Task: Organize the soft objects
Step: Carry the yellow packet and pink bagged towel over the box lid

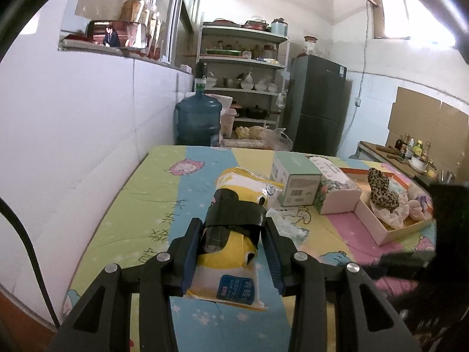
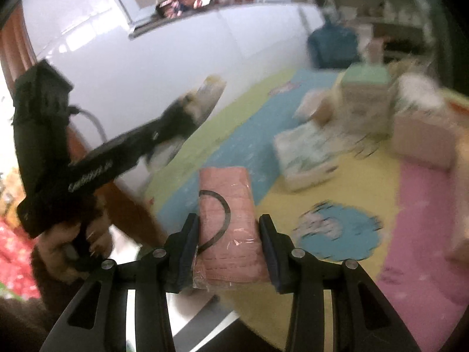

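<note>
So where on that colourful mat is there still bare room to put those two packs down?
The widest bare patch is the green and blue stripes between the white wall and the yellow pack. The pink stripe in front of the open box is also free. Around the tissue boxes it is crowded.

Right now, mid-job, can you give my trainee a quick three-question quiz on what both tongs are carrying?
1. True or false: the left tongs hold a yellow and white packet.
2. What colour is the wrapped mask pack in the right tongs? A pink, B green, C blue.
3. Fill in: the leopard-print item lies in an open ____.

Key: 1 true; 2 A; 3 box.
</note>
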`<state>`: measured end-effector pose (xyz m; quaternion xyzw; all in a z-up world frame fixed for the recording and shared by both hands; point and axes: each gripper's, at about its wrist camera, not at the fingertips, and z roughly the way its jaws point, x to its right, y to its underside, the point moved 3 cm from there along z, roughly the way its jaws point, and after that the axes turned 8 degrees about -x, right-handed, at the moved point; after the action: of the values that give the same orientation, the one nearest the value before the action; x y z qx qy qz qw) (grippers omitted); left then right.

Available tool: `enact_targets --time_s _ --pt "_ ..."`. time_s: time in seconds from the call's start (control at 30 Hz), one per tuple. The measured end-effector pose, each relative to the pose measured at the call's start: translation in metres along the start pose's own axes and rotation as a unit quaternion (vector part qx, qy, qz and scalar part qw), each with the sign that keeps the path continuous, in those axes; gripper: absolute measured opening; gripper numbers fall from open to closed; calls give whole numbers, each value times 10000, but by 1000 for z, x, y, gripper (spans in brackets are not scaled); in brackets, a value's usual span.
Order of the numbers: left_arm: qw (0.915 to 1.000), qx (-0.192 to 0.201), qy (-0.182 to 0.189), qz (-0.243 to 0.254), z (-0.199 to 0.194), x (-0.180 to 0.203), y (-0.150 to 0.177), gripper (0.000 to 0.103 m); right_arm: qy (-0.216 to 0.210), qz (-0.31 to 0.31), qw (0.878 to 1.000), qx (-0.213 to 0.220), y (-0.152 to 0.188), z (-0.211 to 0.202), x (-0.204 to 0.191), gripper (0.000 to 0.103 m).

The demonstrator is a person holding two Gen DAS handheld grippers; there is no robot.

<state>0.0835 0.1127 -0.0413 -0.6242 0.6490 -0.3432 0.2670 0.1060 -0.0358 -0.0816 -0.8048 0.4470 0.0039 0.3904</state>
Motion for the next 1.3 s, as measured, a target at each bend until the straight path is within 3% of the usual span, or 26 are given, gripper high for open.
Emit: enact_targets --time_s 0.13,0.3,0.83,1.3 --pt "10000 -6 96 4 -1 15 8 42 494 1 9981 365 1 -23 5 43" --pt "10000 53 52 -40 -4 35 13 42 804 33 9943 693 5 -52 14 43" --pt "9991 315 206 209 -11 124 -1 42 1450 513 9760 1540 30 -135 61 43" --pt "9947 334 838 489 12 191 -20 42 2144 1140 9468 2114 55 -207 124 43"
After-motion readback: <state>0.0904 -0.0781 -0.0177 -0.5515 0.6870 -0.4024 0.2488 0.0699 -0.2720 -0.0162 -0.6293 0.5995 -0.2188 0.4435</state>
